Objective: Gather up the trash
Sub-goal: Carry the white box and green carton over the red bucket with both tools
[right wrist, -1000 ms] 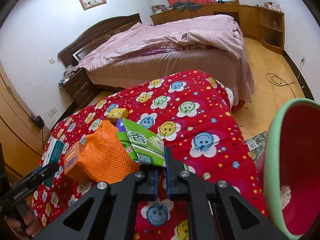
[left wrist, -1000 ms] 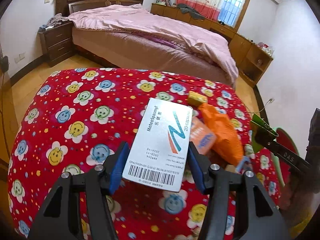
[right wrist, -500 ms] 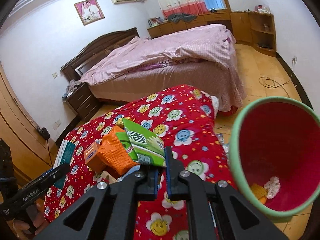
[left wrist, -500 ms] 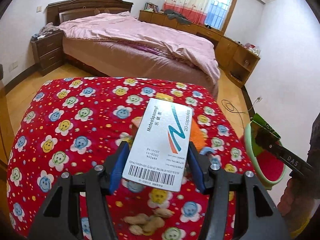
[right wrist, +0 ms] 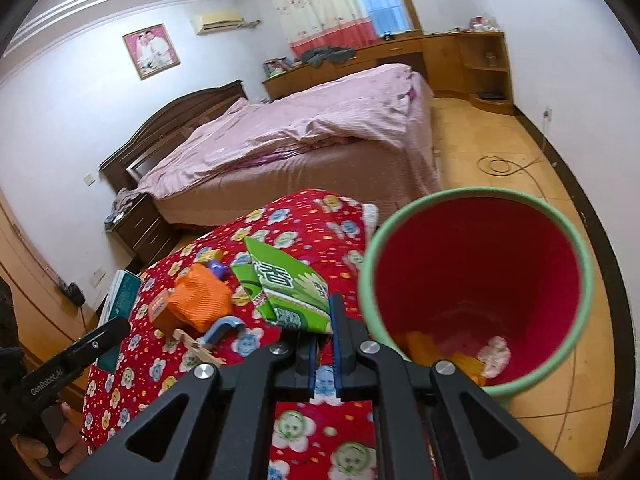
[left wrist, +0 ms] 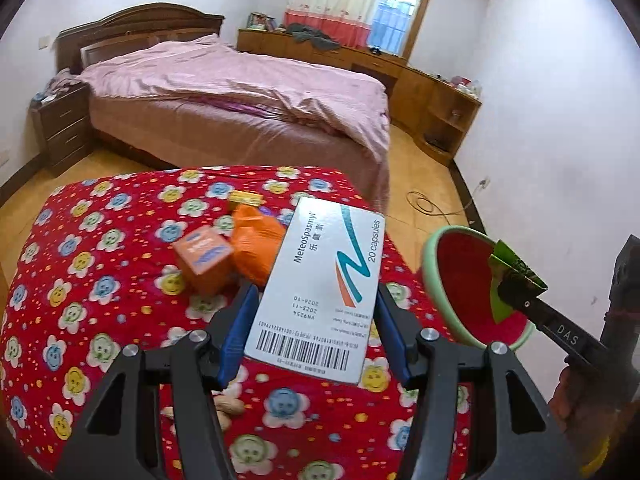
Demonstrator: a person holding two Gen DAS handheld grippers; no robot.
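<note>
Left wrist view, left to right. A red flowered cloth [left wrist: 100, 272] filled the lower left of the frame. An orange carton [left wrist: 202, 258] and an orange mesh bag [left wrist: 256, 244] lay on it just left of centre, touching each other, with a small yellow box [left wrist: 245, 199] just above them. Peanuts [left wrist: 228, 408] showed at lower centre, partly hidden behind the fingers. The left gripper [left wrist: 316, 320] stood at lower centre, its blue pads about halfway apart and pressed on the two long edges of a white capsule box [left wrist: 320, 292], which was held tilted above the cloth. At centre right a green-rimmed red bin [left wrist: 440, 292] stood beside the cloth, and the right gripper [left wrist: 510, 286] reached over its mouth from the right edge, bearing a green packet [left wrist: 516, 268].

Right wrist view, left to right. The white capsule box appeared edge-on at mid left. The orange mesh bag lay left of centre, with a blue-handled tool [right wrist: 218, 330] just below it. The right gripper's jaws were nearly closed, pinching the lower edge of the green packet at centre. The bin filled the right half, holding scraps [right wrist: 494, 356] at its bottom.
</note>
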